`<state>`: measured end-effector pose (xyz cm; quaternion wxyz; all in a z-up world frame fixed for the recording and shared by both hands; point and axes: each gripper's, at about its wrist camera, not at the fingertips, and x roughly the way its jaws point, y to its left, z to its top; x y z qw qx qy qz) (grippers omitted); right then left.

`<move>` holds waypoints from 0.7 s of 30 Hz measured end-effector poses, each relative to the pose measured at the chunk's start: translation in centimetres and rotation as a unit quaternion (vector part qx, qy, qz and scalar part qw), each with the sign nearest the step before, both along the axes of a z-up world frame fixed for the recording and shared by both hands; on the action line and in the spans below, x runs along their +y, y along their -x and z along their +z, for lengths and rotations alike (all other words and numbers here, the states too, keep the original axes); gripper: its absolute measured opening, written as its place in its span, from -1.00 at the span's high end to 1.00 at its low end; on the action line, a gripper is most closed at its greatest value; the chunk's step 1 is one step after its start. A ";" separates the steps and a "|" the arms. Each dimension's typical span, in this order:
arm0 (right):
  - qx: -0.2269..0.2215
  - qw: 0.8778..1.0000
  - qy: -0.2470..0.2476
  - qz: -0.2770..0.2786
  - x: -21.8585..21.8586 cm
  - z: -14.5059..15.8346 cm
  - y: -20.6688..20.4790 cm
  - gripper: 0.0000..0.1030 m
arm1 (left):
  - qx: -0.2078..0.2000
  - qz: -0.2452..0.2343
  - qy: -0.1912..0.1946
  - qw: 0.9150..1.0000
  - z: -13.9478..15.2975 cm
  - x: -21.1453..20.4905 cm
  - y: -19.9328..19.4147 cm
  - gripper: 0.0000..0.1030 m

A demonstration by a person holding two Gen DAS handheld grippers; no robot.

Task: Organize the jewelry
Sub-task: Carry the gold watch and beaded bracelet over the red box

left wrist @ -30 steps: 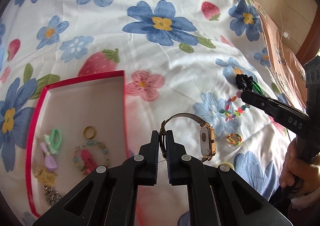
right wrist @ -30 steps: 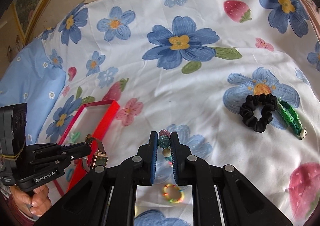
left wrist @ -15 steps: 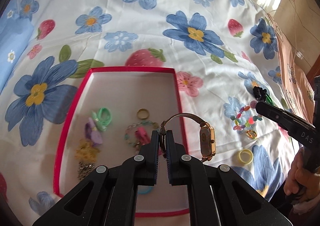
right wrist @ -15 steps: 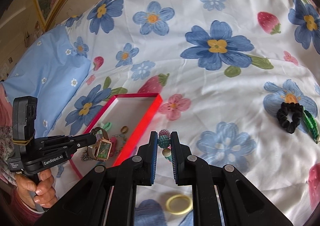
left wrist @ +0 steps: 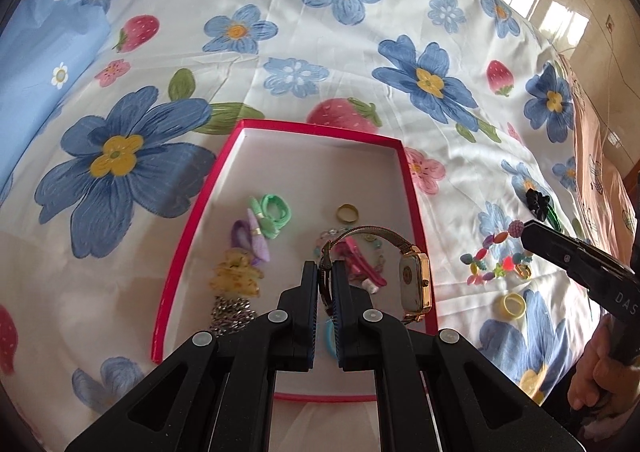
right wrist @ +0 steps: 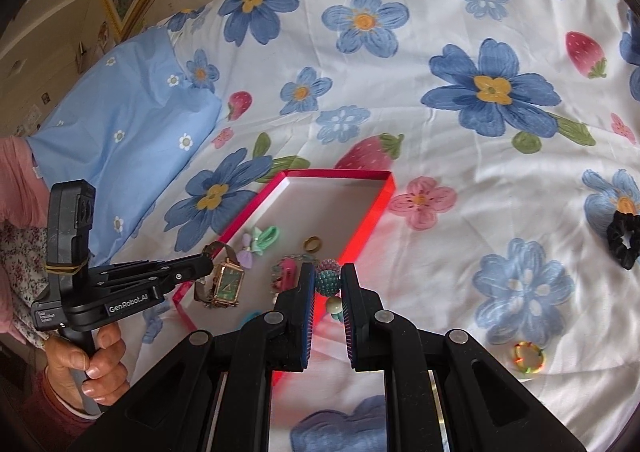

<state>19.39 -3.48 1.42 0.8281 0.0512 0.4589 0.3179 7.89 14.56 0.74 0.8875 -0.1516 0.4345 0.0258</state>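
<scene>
My left gripper (left wrist: 325, 268) is shut on the strap of a gold wristwatch (left wrist: 416, 284), which hangs over the inside of the red-rimmed box (left wrist: 320, 127). The box holds a green hair tie (left wrist: 274, 211), a purple bow (left wrist: 250, 238), a gold ring (left wrist: 347, 213), a pink clip (left wrist: 360, 264) and other small pieces. My right gripper (right wrist: 326, 284) is shut on a colourful beaded bracelet (right wrist: 328, 276) just over the box's right rim (right wrist: 376, 207). In the right wrist view the left gripper (right wrist: 208, 262) carries the watch (right wrist: 228, 282) at the box's near left.
On the flowered bedsheet right of the box lie a black scrunchie (right wrist: 624, 238), a multicoloured ring (right wrist: 529, 356) and a yellow ring (left wrist: 513, 306). A blue pillow (right wrist: 120, 123) lies left of the box. The person's hands (right wrist: 92, 364) grip both handles.
Both grippers have travelled left across the bed. The watch now hangs over the box interior and the bracelet has reached the box's right rim. Both grips are unchanged.
</scene>
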 end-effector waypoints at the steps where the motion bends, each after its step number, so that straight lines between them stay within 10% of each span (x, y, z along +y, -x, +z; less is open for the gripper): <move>1: 0.000 1.000 -0.001 0.005 0.5 0.0 0.1 0.76 | 0.000 0.002 0.001 1.000 0.0 0.2 0.2 0.89; 21: 0.022 0.995 -0.017 0.096 8.8 -0.8 3.2 0.76 | 0.023 0.050 0.013 0.998 -2.0 4.7 2.6 0.89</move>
